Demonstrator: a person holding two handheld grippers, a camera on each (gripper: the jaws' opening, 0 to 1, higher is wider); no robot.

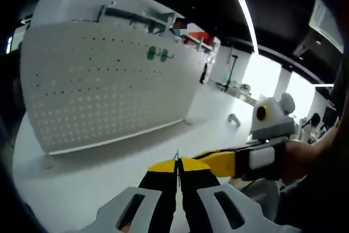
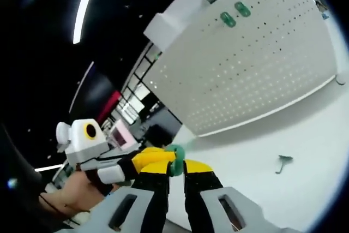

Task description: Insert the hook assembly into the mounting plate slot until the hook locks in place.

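Note:
A white pegboard mounting plate (image 1: 109, 91) (image 2: 256, 64) stands upright on the white table, with two green hook bases (image 1: 157, 54) (image 2: 234, 13) fixed near its upper edge. My right gripper (image 2: 175, 166) is shut on a small green hook piece (image 2: 175, 159) held in the air away from the plate. My left gripper (image 1: 176, 163) has its yellow tips pressed together, and a thin metal tip (image 1: 176, 155) pokes out between them. The two grippers meet tip to tip: the right one (image 1: 229, 162) enters the left gripper view from the right, the left one (image 2: 143, 159) enters the right gripper view from the left.
A loose hook (image 2: 283, 162) (image 1: 233, 118) lies on the table (image 1: 82, 189) in front of the plate. Another small piece (image 2: 341, 80) sits by the plate's foot. A person's hand (image 2: 71, 195) holds the left gripper. Shelving and ceiling strip lights are behind.

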